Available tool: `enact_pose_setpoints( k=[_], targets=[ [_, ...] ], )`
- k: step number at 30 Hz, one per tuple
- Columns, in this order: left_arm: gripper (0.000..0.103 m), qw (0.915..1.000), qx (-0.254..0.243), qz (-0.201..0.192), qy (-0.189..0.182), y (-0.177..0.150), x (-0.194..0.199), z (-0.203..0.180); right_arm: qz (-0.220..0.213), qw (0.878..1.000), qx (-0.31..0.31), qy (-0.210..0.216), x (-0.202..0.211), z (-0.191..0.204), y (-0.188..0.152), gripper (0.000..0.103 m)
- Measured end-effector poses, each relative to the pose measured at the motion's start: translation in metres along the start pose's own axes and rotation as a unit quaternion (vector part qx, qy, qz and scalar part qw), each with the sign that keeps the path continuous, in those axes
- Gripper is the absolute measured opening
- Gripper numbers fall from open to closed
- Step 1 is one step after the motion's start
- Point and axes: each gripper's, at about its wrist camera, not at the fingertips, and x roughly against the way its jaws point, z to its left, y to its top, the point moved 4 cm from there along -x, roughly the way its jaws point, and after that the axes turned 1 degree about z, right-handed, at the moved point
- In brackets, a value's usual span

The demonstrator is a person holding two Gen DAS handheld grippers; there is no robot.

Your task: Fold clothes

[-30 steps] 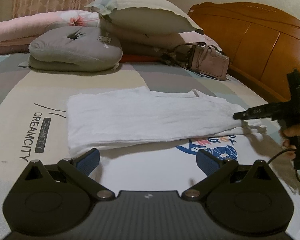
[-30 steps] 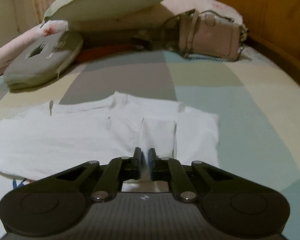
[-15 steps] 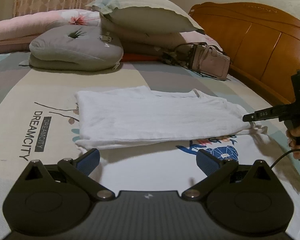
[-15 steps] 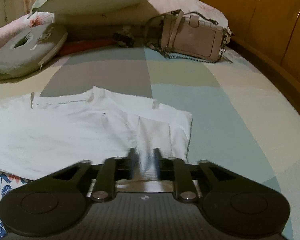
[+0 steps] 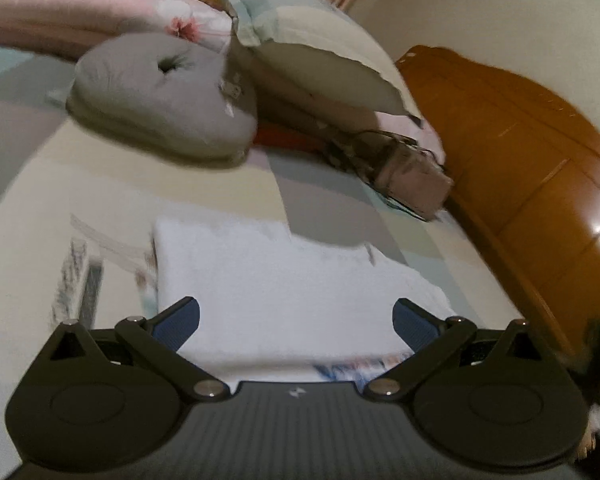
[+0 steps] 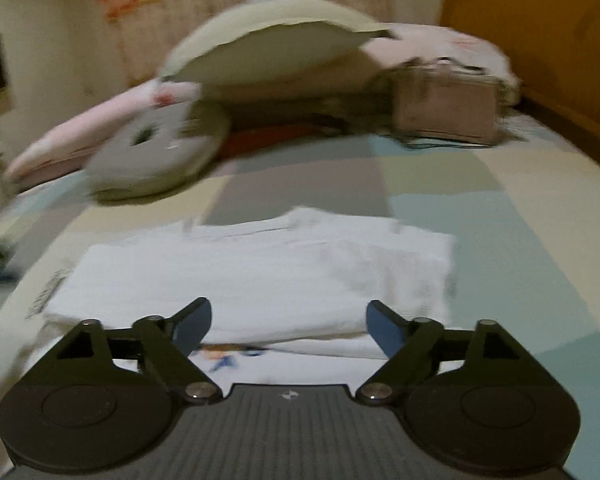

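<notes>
A white T-shirt (image 5: pixel 292 280) lies flat on the bed, its upper half folded down so that a blue print shows at its near edge. In the right wrist view the same T-shirt (image 6: pixel 260 276) spreads across the middle, sleeve end at the right. My left gripper (image 5: pixel 296 320) hovers open just above the shirt's near edge, nothing between its blue pads. My right gripper (image 6: pixel 288 322) is opening, its jaws spread wide over the shirt's near edge with no cloth pinched. Both views are blurred.
A grey round cushion (image 5: pixel 160 96), stacked pillows (image 5: pixel 312 52) and a pink handbag (image 5: pixel 404 176) lie at the head of the bed. The wooden headboard (image 5: pixel 532 168) runs along the right. The bedsheet (image 6: pixel 500 232) is patchwork.
My right gripper let go of the shirt's sleeve edge, opened wide and drew back. My left gripper rose, rolled and shifted over the shirt. The right gripper no longer shows clearly in the left view.
</notes>
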Motion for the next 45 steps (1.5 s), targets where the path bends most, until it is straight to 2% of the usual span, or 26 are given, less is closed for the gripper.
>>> enact_pose_setpoints(
  k=[2, 5, 7, 11, 14, 17, 19, 22, 23, 25, 29, 30, 32, 34, 37, 38, 41, 45],
  targets=[
    [0.102, 0.9997, 0.014, 0.018, 0.002, 0.014, -0.027, 0.002, 0.003, 1.0, 0.007, 0.024, -0.008, 0.005, -0.006, 0.091],
    [0.101, 0.9978, 0.04, 0.052, 0.013, 0.02, -0.073, 0.014, 0.028, 0.999, -0.003, 0.037, -0.021, 0.005, -0.021, 0.091],
    [0.1, 0.9953, 0.063, 0.067, 0.03, 0.012, -0.092, 0.029, 0.037, 0.998, -0.012, 0.044, -0.024, 0.004, -0.026, 0.091],
    [0.1, 0.9943, 0.075, 0.026, 0.071, -0.003, -0.088, 0.062, 0.027, 0.998, -0.024, 0.052, -0.017, -0.001, -0.024, 0.091],
    [0.1, 0.9896, 0.092, 0.009, 0.11, 0.004, -0.076, 0.076, 0.024, 0.998, -0.037, 0.051, -0.016, -0.006, -0.025, 0.091],
    [0.101, 0.9916, 0.111, -0.009, 0.066, 0.022, -0.067, 0.072, 0.022, 0.997, -0.045, 0.052, -0.015, -0.009, -0.026, 0.091],
    [0.102, 0.993, 0.114, -0.004, 0.031, 0.028, -0.071, 0.063, 0.023, 0.997, -0.046, 0.053, -0.015, -0.009, -0.026, 0.091],
    [0.102, 0.9927, 0.11, 0.048, 0.013, 0.022, -0.095, 0.055, 0.027, 0.997, -0.045, 0.05, -0.015, -0.009, -0.028, 0.091],
    [0.101, 0.9924, 0.106, 0.058, 0.024, 0.021, -0.104, 0.057, 0.028, 0.997, -0.045, 0.051, -0.015, -0.01, -0.028, 0.091],
    [0.101, 0.9926, 0.092, 0.044, 0.065, 0.021, -0.11, 0.063, 0.029, 0.997, -0.047, 0.052, -0.014, -0.011, -0.027, 0.091],
    [0.1, 0.9842, 0.088, 0.018, 0.153, 0.035, -0.105, 0.078, 0.025, 0.997, -0.048, 0.05, -0.011, -0.015, -0.026, 0.091],
    [0.1, 0.9844, 0.087, 0.013, 0.152, 0.037, -0.098, 0.077, 0.024, 0.997, -0.048, 0.05, -0.01, -0.015, -0.025, 0.091],
    [0.101, 0.9886, 0.078, 0.0, 0.129, 0.038, -0.08, 0.066, 0.021, 0.997, -0.051, 0.053, -0.007, -0.016, -0.024, 0.091],
    [0.101, 0.9944, 0.055, 0.0, 0.09, 0.03, -0.066, 0.048, 0.018, 0.997, -0.052, 0.056, -0.005, -0.017, -0.023, 0.091],
    [0.101, 0.9978, 0.041, 0.047, 0.021, 0.004, -0.058, 0.026, 0.018, 0.997, -0.052, 0.057, -0.004, -0.017, -0.023, 0.091],
    [0.101, 0.9969, 0.045, 0.062, 0.015, -0.006, -0.059, 0.026, 0.019, 0.997, -0.052, 0.058, -0.004, -0.017, -0.023, 0.091],
    [0.101, 0.9934, 0.057, 0.098, 0.019, -0.032, -0.063, 0.031, 0.023, 0.997, -0.051, 0.057, -0.004, -0.018, -0.022, 0.092],
    [0.095, 0.9922, 0.013, 0.081, 0.094, -0.032, -0.058, 0.023, 0.038, 0.997, -0.044, 0.046, -0.004, -0.021, -0.021, 0.097]
  ],
)
